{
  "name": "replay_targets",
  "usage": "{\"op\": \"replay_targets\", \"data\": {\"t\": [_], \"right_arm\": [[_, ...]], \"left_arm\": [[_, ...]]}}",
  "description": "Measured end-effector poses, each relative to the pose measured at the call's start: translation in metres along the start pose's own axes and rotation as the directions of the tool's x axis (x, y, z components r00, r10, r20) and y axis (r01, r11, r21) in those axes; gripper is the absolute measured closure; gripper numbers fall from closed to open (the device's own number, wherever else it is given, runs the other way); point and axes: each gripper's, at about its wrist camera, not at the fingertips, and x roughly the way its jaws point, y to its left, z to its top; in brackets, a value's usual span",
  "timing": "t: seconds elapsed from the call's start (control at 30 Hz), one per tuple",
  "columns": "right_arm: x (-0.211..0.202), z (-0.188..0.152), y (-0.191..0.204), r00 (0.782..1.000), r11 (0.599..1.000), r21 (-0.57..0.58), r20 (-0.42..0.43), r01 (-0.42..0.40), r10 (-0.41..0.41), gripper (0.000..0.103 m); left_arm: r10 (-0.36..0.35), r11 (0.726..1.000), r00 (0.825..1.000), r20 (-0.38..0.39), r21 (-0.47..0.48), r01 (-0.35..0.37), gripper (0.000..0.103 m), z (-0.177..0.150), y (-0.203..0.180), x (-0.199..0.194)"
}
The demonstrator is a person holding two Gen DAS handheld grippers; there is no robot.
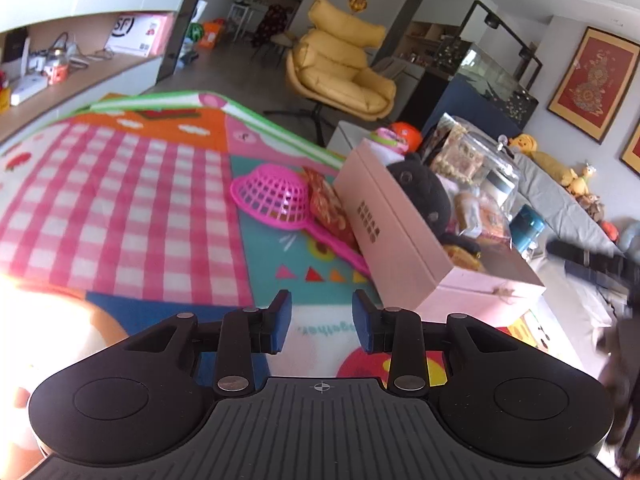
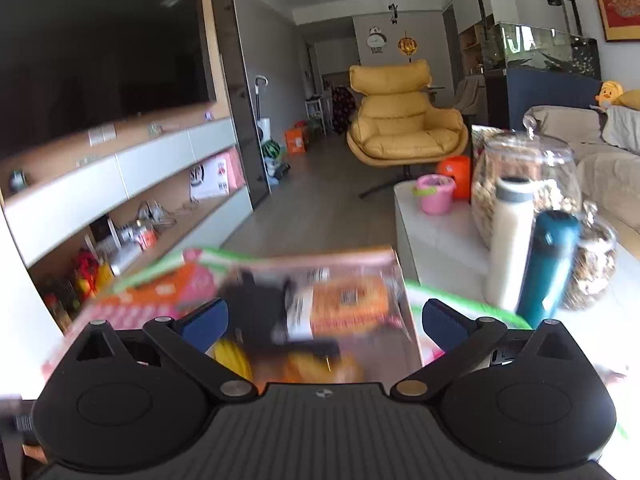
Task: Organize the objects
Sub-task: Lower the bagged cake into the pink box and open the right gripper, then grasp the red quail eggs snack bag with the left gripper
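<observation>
Bright play mat (image 1: 132, 184) with pink checks covers the floor of a living room, with a yellow chair (image 1: 340, 68) far off at 12 o'clock. On the mat sits a long pink box (image 1: 404, 236), and it is already stuffed with a black plush toy (image 1: 420, 196) and snack bags, so it looks like the place where things get tidied into. A pink scoop (image 1: 276, 200) and a red snack packet (image 1: 326, 208) lie on the mat, right against the box at its 9 o'clock side. They seem to be the next things to put away.

The left gripper (image 1: 322, 320) hangs over the mat with its fingers narrow and nothing between them. The right gripper (image 2: 324, 320) has its fingers spread very wide over the blurry box, and they press on nothing.

Bottles and a glass jar (image 2: 528, 176) stand on a white table at the right gripper's 2 o'clock. The box wall could get in the way of reaching the scoop.
</observation>
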Motion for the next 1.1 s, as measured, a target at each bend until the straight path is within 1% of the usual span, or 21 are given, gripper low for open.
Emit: {"op": "replay_targets", "data": {"t": [0.1, 0.13, 0.2, 0.3, 0.33, 0.37, 0.43, 0.57, 0.63, 0.7, 0.73, 0.77, 0.8, 0.83, 0.87, 0.93, 1.0, 1.03, 1.1], "right_arm": [[-0.008, -0.038, 0.005, 0.998, 1.0, -0.009, -0.059, -0.013, 0.012, 0.0], [-0.007, -0.046, 0.006, 0.997, 1.0, -0.014, -0.071, -0.018, 0.017, 0.0], [-0.004, -0.062, 0.014, 0.996, 0.999, -0.041, -0.085, -0.02, 0.017, 0.0], [0.008, -0.079, 0.024, 0.996, 0.997, -0.076, -0.095, -0.01, 0.003, 0.0], [0.011, -0.082, 0.028, 0.993, 0.996, -0.084, -0.118, -0.006, -0.004, 0.0], [0.013, -0.082, 0.032, 0.992, 0.994, -0.105, -0.128, 0.002, -0.016, 0.0], [0.009, -0.085, 0.033, 0.994, 0.994, -0.11, -0.111, -0.002, -0.01, 0.0], [0.008, -0.085, 0.027, 0.994, 0.997, -0.076, -0.112, 0.0, -0.009, 0.0], [0.009, -0.084, 0.025, 0.992, 0.998, -0.061, -0.122, 0.007, -0.014, 0.0], [0.007, -0.084, 0.023, 0.993, 0.999, -0.049, -0.118, 0.016, -0.021, 0.0], [0.007, -0.083, 0.023, 0.993, 0.999, -0.045, -0.119, 0.016, -0.022, 0.0], [0.007, -0.084, 0.022, 0.993, 0.999, -0.042, -0.12, 0.018, -0.023, 0.0], [0.006, -0.084, 0.022, 0.992, 0.999, -0.038, -0.12, 0.021, -0.025, 0.0], [0.006, -0.084, 0.021, 0.992, 0.999, -0.033, -0.119, 0.024, -0.028, 0.0], [0.006, -0.084, 0.02, 0.992, 0.999, -0.028, -0.12, 0.024, -0.027, 0.0], [0.006, -0.084, 0.018, 0.993, 1.0, -0.016, -0.12, 0.022, -0.024, 0.0], [0.007, -0.085, 0.017, 0.992, 1.0, -0.009, -0.125, 0.016, -0.017, 0.0], [0.008, -0.085, 0.017, 0.991, 1.0, -0.008, -0.129, 0.013, -0.014, 0.0], [0.009, -0.085, 0.018, 0.991, 1.0, -0.008, -0.136, 0.011, -0.012, 0.0]], "left_arm": [[-0.014, 1.0, 1.0, -0.023, 0.009, 0.014, 0.067, -0.008, -0.004, 0.01], [-0.012, 1.0, 1.0, -0.028, 0.018, 0.012, 0.067, -0.011, -0.007, 0.012], [0.0, 0.999, 1.0, -0.016, 0.043, 0.0, 0.066, -0.014, -0.012, 0.012], [0.006, 0.999, 1.0, -0.005, 0.051, -0.006, 0.066, -0.01, -0.013, 0.011], [0.017, 0.998, 1.0, 0.007, 0.056, -0.018, 0.066, -0.007, -0.013, 0.01], [0.031, 0.998, 0.999, 0.024, 0.062, -0.033, 0.066, -0.001, -0.014, 0.012], [0.043, 0.997, 0.997, 0.059, 0.063, -0.047, 0.066, 0.014, -0.016, 0.016], [0.049, 0.994, 0.989, 0.141, 0.087, -0.062, 0.066, 0.056, -0.029, 0.038], [0.035, 0.991, 0.988, 0.151, 0.12, -0.053, 0.067, 0.079, -0.037, 0.061], [0.043, 0.984, 0.991, 0.128, 0.168, -0.064, 0.067, 0.099, -0.043, 0.091], [0.059, 0.978, 0.993, 0.1, 0.192, -0.078, 0.067, 0.107, -0.044, 0.107], [0.094, 0.972, 0.993, 0.072, 0.211, -0.107, 0.07, 0.113, -0.045, 0.122], [0.15, 0.961, 0.988, 0.045, 0.229, -0.156, 0.072, 0.117, -0.046, 0.137], [0.184, 0.952, 0.983, 0.022, 0.245, -0.184, 0.075, 0.119, -0.045, 0.147], [0.191, 0.951, 0.982, 0.008, 0.246, -0.187, 0.08, 0.119, -0.043, 0.152], [0.211, 0.939, 0.977, -0.044, 0.287, -0.19, 0.08, 0.114, -0.039, 0.154], [0.214, 0.913, 0.976, -0.049, 0.365, -0.182, 0.079, 0.099, -0.035, 0.146], [0.221, 0.894, 0.975, -0.031, 0.405, -0.19, 0.08, 0.09, -0.033, 0.139], [0.23, 0.852, 0.973, -0.02, 0.488, -0.191, 0.092, 0.072, -0.032, 0.126]]}}
